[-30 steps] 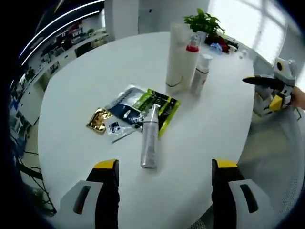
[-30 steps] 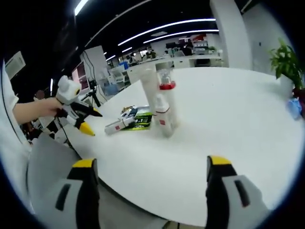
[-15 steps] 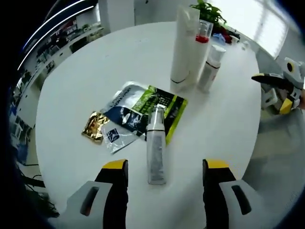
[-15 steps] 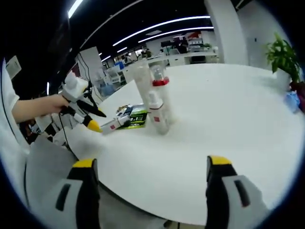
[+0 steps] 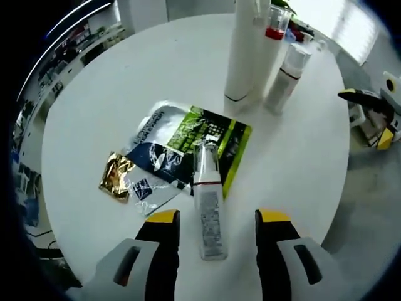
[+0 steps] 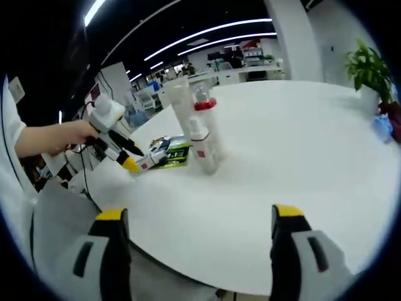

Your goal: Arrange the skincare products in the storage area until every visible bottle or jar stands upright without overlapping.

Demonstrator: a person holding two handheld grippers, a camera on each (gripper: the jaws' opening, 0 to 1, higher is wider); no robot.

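Round white surface (image 6: 301,163) in an open-plan office. Linear ceiling lights (image 6: 207,34) run overhead. A white pillar (image 6: 291,41) stands behind; a potted plant (image 6: 366,72) sits at the far edge.

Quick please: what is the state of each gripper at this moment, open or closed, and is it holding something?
Left gripper: open, jaws on either side of the lying spray bottle, not closed on it.
Right gripper: open, holding nothing, above the white table.

Silver pump bottle (image 5: 210,210) lying flat on sachets; tall white tube (image 5: 243,50), red-collared bottle (image 5: 270,47), small white bottle (image 5: 285,78) upright, clustered.
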